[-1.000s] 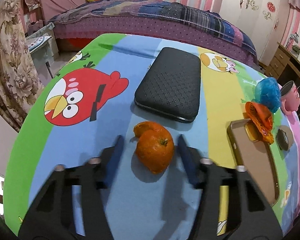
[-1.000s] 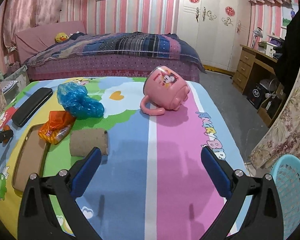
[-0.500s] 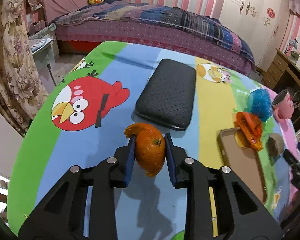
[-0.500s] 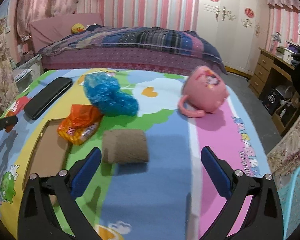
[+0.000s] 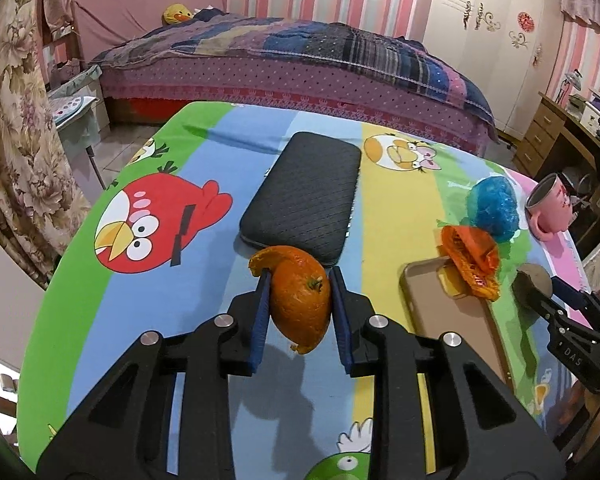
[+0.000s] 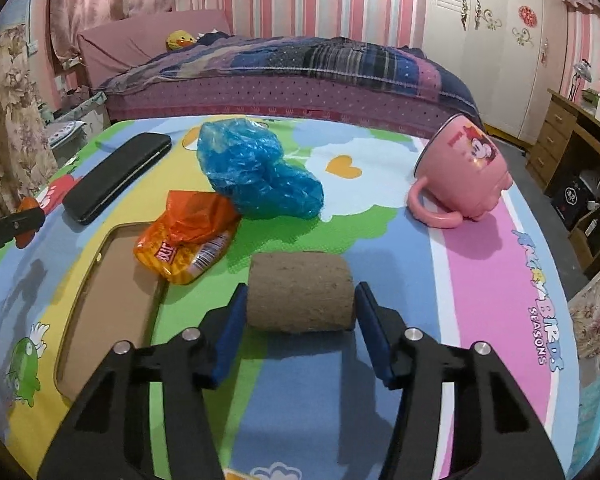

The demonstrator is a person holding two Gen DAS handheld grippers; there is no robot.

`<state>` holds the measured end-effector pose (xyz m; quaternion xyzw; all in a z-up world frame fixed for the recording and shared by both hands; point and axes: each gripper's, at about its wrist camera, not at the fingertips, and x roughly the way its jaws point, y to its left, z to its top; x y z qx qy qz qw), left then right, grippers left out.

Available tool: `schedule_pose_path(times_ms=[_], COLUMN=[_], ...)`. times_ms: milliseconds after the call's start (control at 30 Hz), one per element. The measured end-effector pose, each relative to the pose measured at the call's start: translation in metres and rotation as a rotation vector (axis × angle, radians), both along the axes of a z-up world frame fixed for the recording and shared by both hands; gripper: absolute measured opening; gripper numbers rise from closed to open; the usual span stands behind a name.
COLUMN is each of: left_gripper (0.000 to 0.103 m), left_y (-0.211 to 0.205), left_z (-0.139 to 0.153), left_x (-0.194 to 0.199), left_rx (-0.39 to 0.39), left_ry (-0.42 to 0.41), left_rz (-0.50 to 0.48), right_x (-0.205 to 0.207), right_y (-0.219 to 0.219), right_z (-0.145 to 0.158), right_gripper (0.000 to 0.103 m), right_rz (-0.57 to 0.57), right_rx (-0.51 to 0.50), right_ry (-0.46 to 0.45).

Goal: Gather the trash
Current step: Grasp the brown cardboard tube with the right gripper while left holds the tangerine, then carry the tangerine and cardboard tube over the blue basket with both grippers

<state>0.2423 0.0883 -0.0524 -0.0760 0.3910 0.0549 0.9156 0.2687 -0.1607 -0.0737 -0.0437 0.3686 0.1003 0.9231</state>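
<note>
Your left gripper (image 5: 298, 304) holds the orange peel (image 5: 298, 298) with its jaws clamped on both sides of it, the peel lifted clear of the surface (image 5: 204, 272) with its shadow below. Just beyond the peel lies a black quilted case (image 5: 306, 196), its near end partly hidden by the peel. Your right gripper (image 6: 300, 312) has its jaws closing around a brown cardboard roll (image 6: 300, 292) that lies on its side on the surface; the blue pads (image 6: 230, 320) stand at the two ends of the roll, and whether they yet press on it cannot be told. To the left of the roll, an orange snack wrapper (image 6: 186, 236) rests partly over the far end of a tan phone case (image 6: 108, 292). Beyond the wrapper lies a crumpled blue plastic bag (image 6: 256, 168), touching it. To the far right, a pink mug (image 6: 462, 172) lies tipped on its side, handle towards you. A bed (image 6: 284, 68) stands beyond the surface.
</note>
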Motion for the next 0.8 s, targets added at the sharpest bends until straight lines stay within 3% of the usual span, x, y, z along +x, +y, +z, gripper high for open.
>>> schedule_pose_path(times_ms=[267,800], left_gripper=[0.027,0.027], left_y=[-0.025,-0.113], left_z=[0.014,0.052], left_x=[-0.006,-0.03], left_rx=[-0.018,-0.026], left_ry=[-0.035,-0.119], left_rz=[-0.027,-0.153], right_x=[-0.019,-0.082], right_y=[-0.009,-0.071], right_z=[0.015,0.081], right_gripper=[0.054,0.054], right_rz=[-0.007,-0.094], right_rx=[-0.013,-0.059], right_ry=[-0.045,-0.22])
